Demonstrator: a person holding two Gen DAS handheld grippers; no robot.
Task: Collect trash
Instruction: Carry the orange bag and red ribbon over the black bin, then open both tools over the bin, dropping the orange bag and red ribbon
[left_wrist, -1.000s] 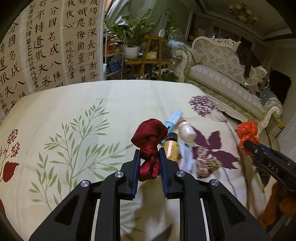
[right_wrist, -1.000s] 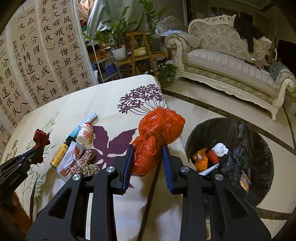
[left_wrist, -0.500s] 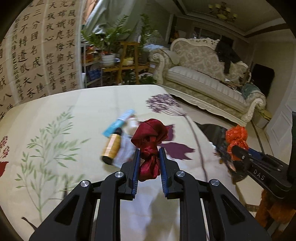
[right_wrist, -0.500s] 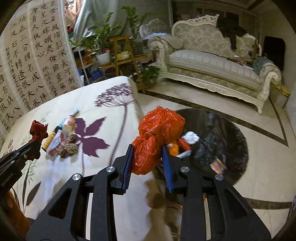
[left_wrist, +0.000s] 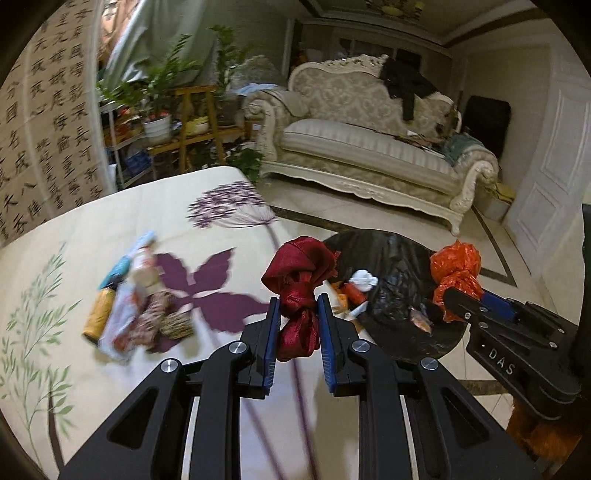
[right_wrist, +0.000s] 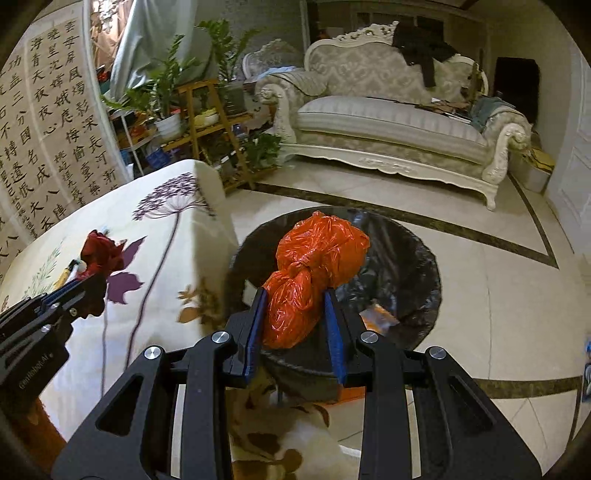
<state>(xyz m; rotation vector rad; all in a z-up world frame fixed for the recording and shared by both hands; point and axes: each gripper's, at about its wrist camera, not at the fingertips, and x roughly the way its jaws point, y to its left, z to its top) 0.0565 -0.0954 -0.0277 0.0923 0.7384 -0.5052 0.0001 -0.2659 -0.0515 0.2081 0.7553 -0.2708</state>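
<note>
A cream sofa (right_wrist: 388, 122) (dark garment (right_wrist: 421, 51) draped on its back) stands beside potted plants (right_wrist: 173, 96) and a calligraphy screen (right_wrist: 48, 129)

In the right wrist view, the mouth of the black-lined bin (right_wrist: 413, 258) fills the centre, open from above and partly screened by the orange bag (right_wrist: 317, 273). The table (right_wrist: 166, 221) edge closes off the left. Bare floor (right_wrist: 498, 280) lies free to the right. In the left wrist view, a blurred litter pile (left_wrist: 136, 306), seemingly bottles and wrappers, occupies the cloth at centre left.
</note>
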